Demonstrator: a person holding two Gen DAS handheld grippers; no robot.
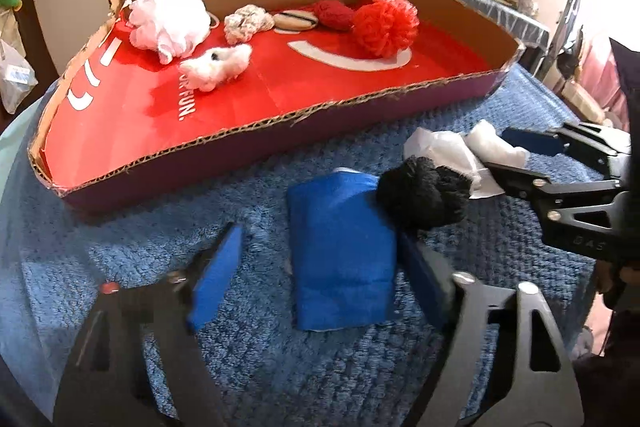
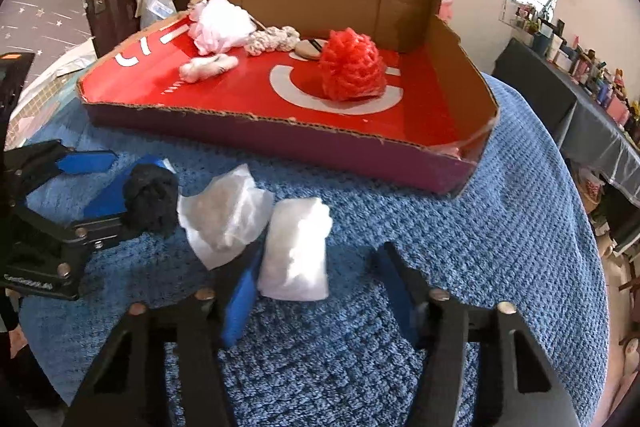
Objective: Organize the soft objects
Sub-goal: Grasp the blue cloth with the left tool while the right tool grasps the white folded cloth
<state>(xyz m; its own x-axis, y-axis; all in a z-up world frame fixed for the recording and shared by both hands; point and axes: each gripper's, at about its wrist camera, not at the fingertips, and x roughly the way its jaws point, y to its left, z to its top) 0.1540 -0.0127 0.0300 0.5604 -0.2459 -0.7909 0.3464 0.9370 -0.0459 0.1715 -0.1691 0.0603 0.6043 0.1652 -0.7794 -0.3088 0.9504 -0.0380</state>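
Note:
A folded blue cloth (image 1: 340,259) lies on the blue towel between the fingers of my left gripper (image 1: 320,247), which is open: its right pad is at the cloth's edge and its left pad stands apart. A black yarn ball (image 1: 424,195) rests against the cloth's far right corner. In the right wrist view a white cotton-filled packet (image 2: 296,251) lies between the fingers of my right gripper (image 2: 320,255), also open: the left pad is beside the packet, the right pad is clear of it. A crumpled white packet (image 2: 224,215) lies between the yarn ball (image 2: 152,199) and the cotton packet.
A shallow cardboard box (image 1: 280,125) with a red floor stands behind, holding a white loofah (image 1: 168,19), a red loofah (image 1: 384,23), red yarn (image 1: 334,13), a cream crochet piece (image 1: 246,23), a round pad (image 1: 296,20) and a white fluffy piece (image 1: 216,65). A cluttered shelf (image 2: 592,75) runs along the right.

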